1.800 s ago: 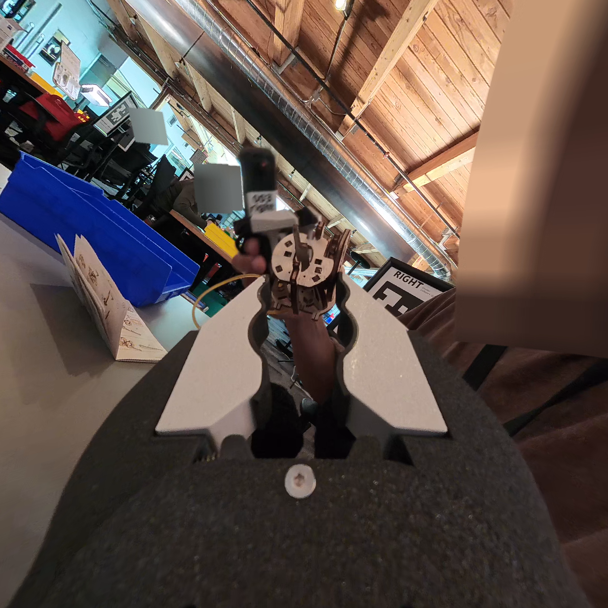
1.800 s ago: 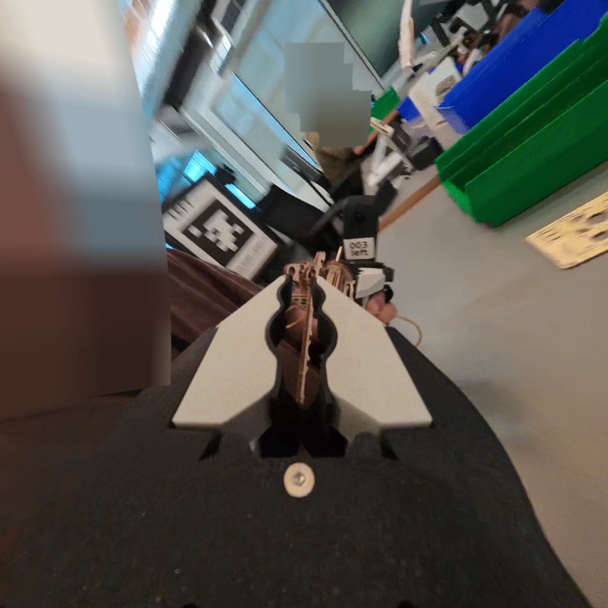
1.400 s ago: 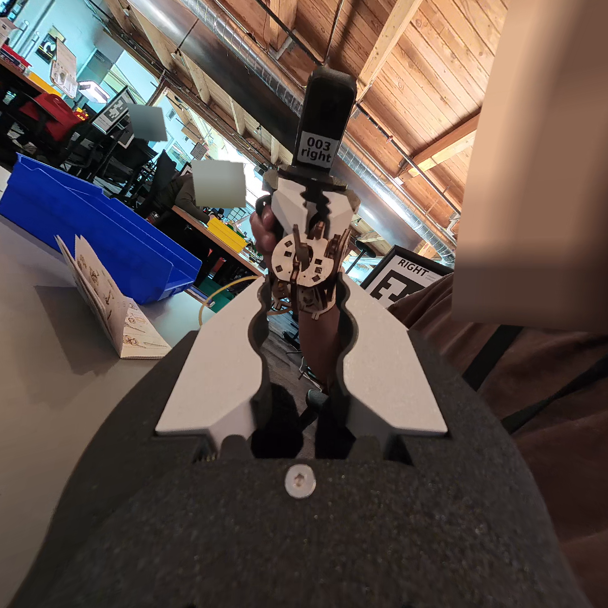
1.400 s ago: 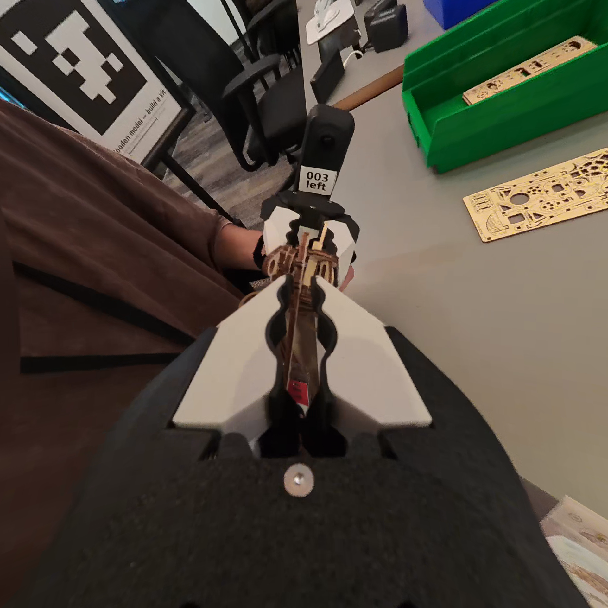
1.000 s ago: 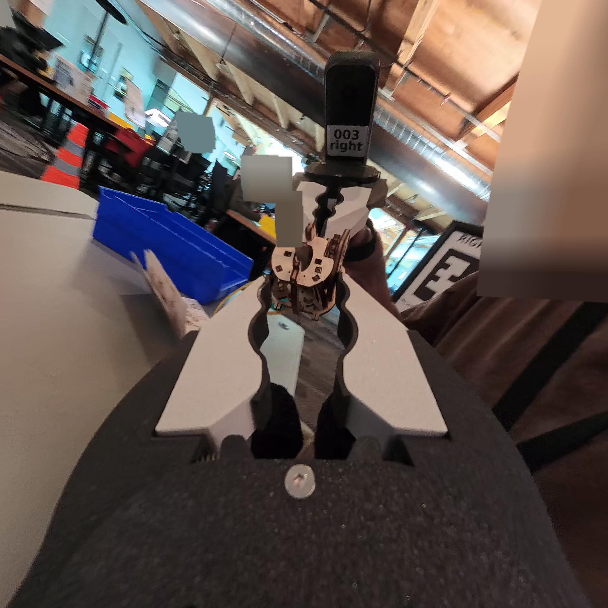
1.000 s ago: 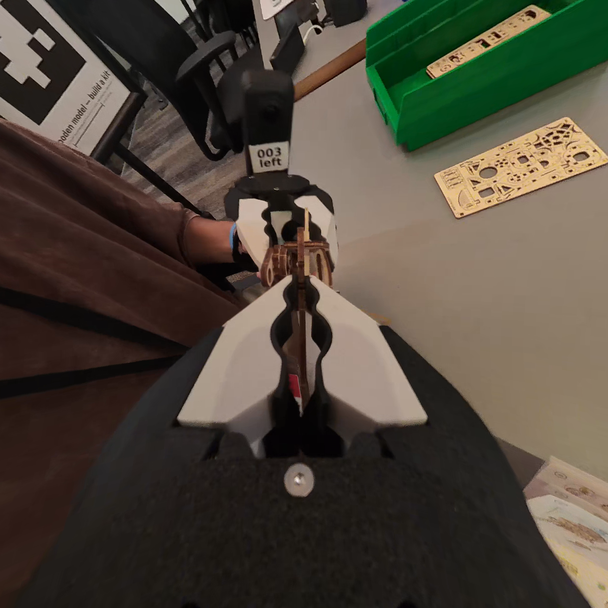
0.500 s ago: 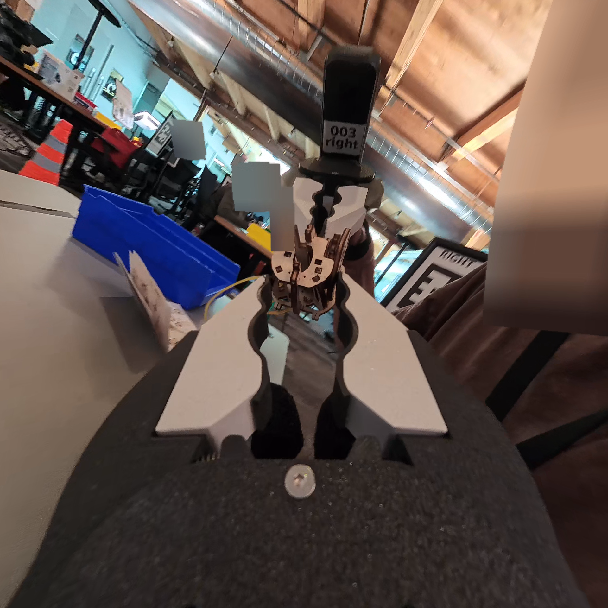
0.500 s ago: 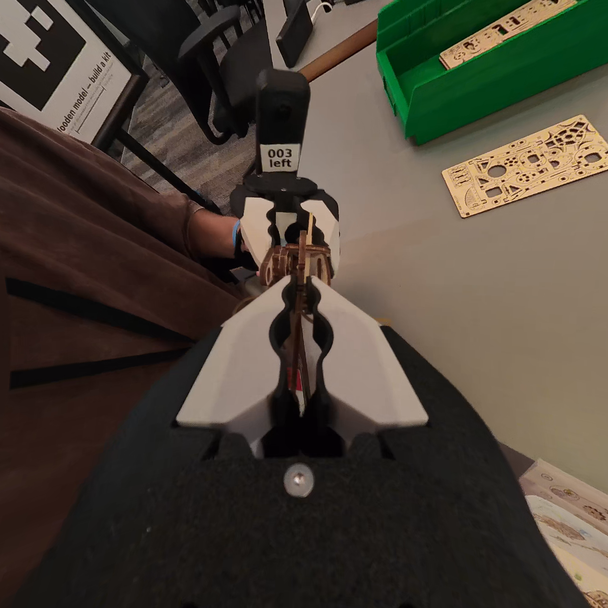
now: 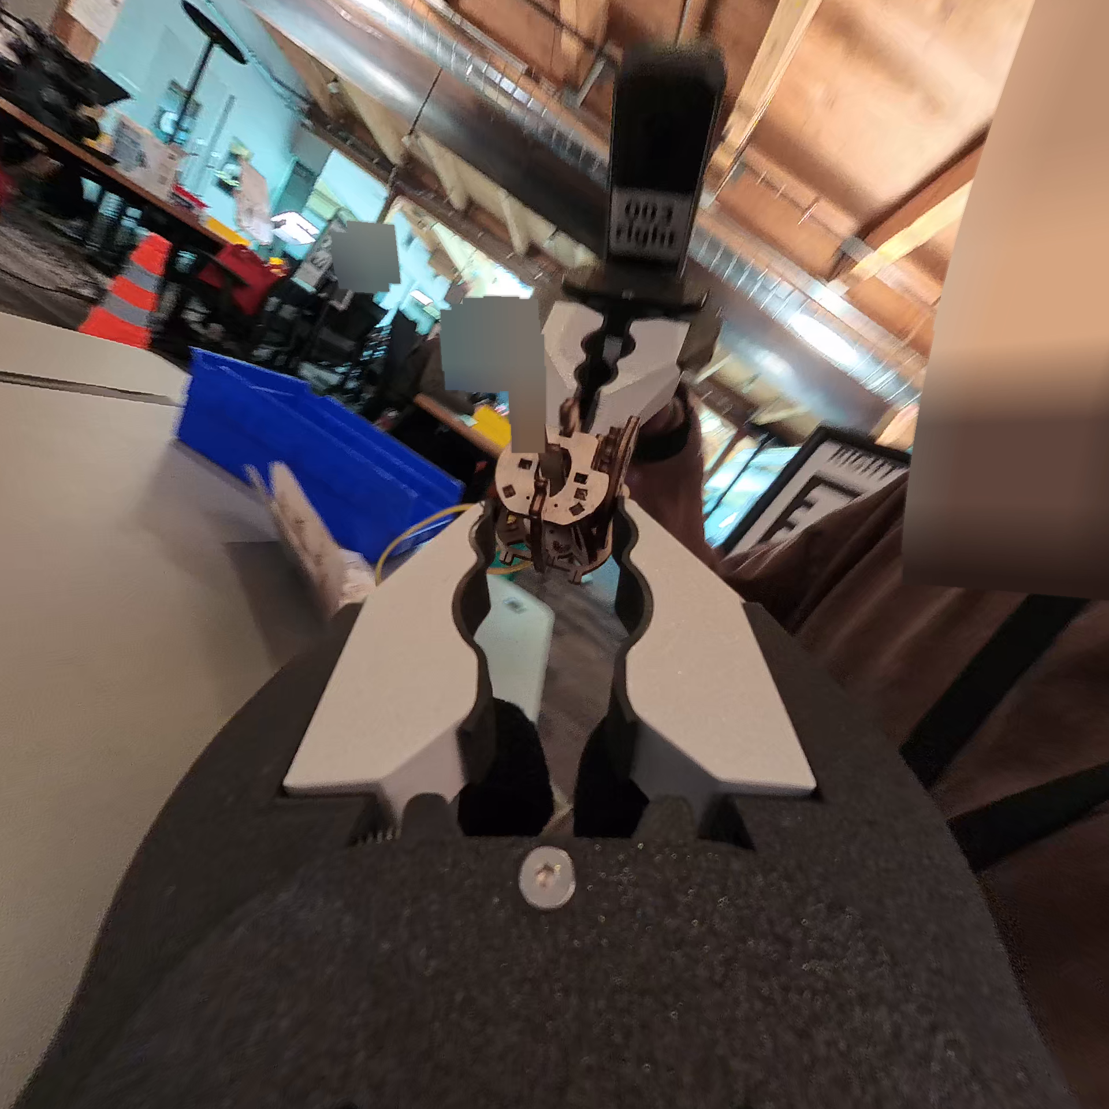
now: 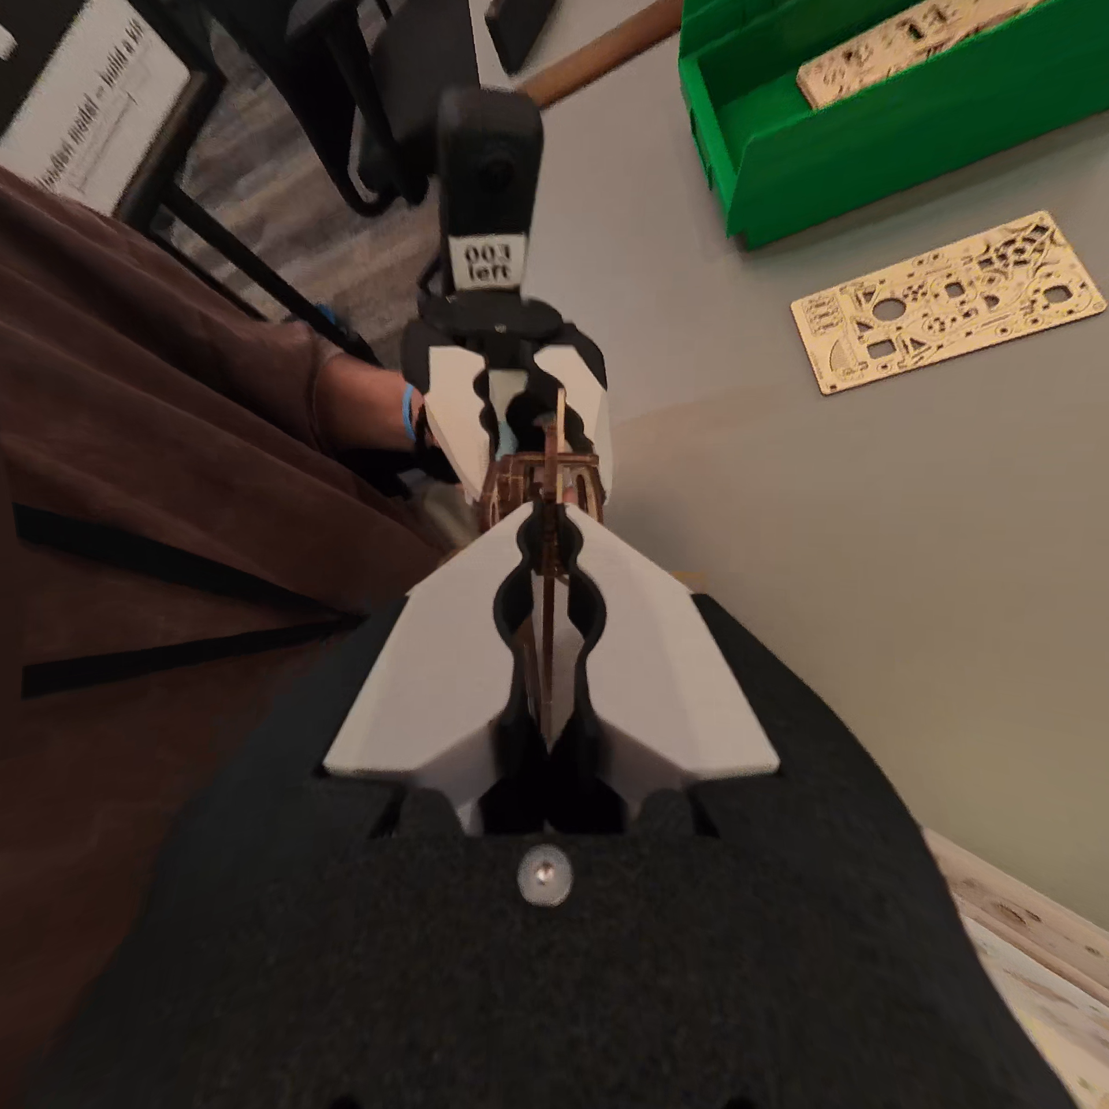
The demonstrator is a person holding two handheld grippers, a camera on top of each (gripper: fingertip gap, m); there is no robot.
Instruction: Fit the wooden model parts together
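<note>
My left gripper (image 9: 552,523) is shut on a small brown wooden model (image 9: 555,486) with a round slotted disc on its front, held at my fingertips above the table. My right gripper (image 10: 547,510) is shut on a thin flat wooden part (image 10: 545,630), seen edge-on. The part's front end meets the model (image 10: 516,480). The two grippers face each other tip to tip. The right gripper (image 9: 594,420) shows just behind the model in the left wrist view. The left gripper (image 10: 540,487) shows beyond the model in the right wrist view. The joint itself is hidden.
On the grey table are a green bin (image 10: 870,132) holding a wooden sheet, a punched wooden parts sheet (image 10: 948,300), a blue bin (image 9: 312,444), a folded booklet (image 9: 312,540) and printed sheets (image 10: 1020,960). A person's brown clothing (image 10: 150,480) is close by on one side.
Both grippers stayed tip to tip on the model while turning from facing the ceiling toward the table. The right gripper's thin part stays pressed against the model. Both views are now slightly blurred by motion.
</note>
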